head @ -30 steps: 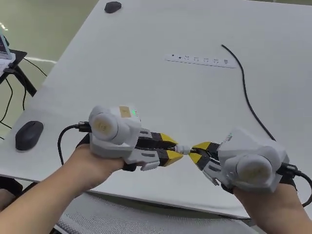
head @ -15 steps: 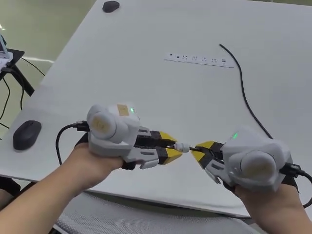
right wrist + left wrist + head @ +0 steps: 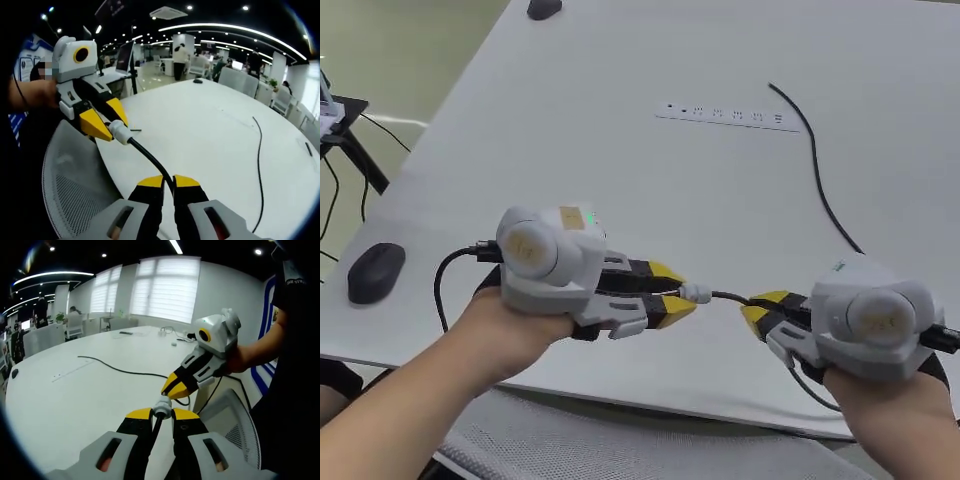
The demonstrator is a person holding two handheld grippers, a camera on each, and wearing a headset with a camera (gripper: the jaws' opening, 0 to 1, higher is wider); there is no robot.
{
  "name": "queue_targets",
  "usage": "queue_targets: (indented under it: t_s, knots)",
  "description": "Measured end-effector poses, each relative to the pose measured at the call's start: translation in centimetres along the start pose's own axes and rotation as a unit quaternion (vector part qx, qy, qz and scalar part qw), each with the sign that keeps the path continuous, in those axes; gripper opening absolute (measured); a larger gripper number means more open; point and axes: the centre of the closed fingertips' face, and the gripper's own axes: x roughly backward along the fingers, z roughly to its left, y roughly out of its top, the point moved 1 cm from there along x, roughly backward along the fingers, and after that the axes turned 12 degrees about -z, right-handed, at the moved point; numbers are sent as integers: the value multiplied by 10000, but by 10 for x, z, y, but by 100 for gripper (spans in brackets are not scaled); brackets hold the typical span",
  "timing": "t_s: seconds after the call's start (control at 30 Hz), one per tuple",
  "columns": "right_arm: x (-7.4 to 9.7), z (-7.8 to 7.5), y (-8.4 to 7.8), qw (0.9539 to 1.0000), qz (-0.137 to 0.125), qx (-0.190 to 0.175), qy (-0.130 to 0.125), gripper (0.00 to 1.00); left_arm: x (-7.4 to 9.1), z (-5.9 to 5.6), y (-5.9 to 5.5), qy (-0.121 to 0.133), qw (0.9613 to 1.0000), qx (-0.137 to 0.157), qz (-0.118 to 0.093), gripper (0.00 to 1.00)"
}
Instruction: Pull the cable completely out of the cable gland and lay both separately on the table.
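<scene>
The cable gland (image 3: 695, 293) is a small white round piece, smooth like plastic. It sits in the lower middle of the head view, held in the air over the near edge of the tabletop (image 3: 620, 170). A thin black cable (image 3: 730, 297) goes into one end of it. The cable looks smooth and rubbery and bends a little.

The left tool (image 3: 678, 292) has yellow pointed tips and a shiny white and grey body. Its tips are pinched shut on the cable gland. In the left gripper view the gland is the white knob between the two yellow tips at the bottom middle.

The right tool (image 3: 756, 307) looks the same. Its yellow tips are squeezed on the black cable, a little way from the gland. In the right gripper view the cable comes up from the tips at the bottom and curves to the white gland at the middle left.

The tabletop is white, flat and plain. A long white power strip (image 3: 725, 115) lies near the top middle. A thin black cord (image 3: 817, 170) runs down the right side. A dark oval mouse (image 3: 375, 272) lies at the left edge.
</scene>
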Motion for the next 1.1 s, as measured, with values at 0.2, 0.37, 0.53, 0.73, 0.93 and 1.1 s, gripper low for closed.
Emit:
queue_targets:
  t_s: [0.2, 0.37, 0.53, 0.73, 0.93, 1.1]
  knots:
    - [-1, -5, -7, 9994, 16, -307, -158, 1, 0, -1, -1, -14, 10000, 9, -23, 15]
    - [-1, -13, -14, 9976, 32, -566, -387, 1, 3, 2, 3, 31, 9999, 8, -113, 15]
    - [-2, -23, -27, 9937, 89, -959, -579, 0, 4, 2, 0, 59, 9999, -18, -98, 15]
    - [-2, -30, -41, 9892, 236, -1245, -741, 0, 6, 1, -2, 45, 9999, -39, -81, 15]
    - [-2, -30, -49, 9842, 306, -1555, -784, 0, 9, 3, -4, 59, 10000, -18, -61, 15]
    - [-1, -29, -47, 9851, 286, -1517, -756, 1, 9, 4, -4, 69, 10000, -16, -66, 15]
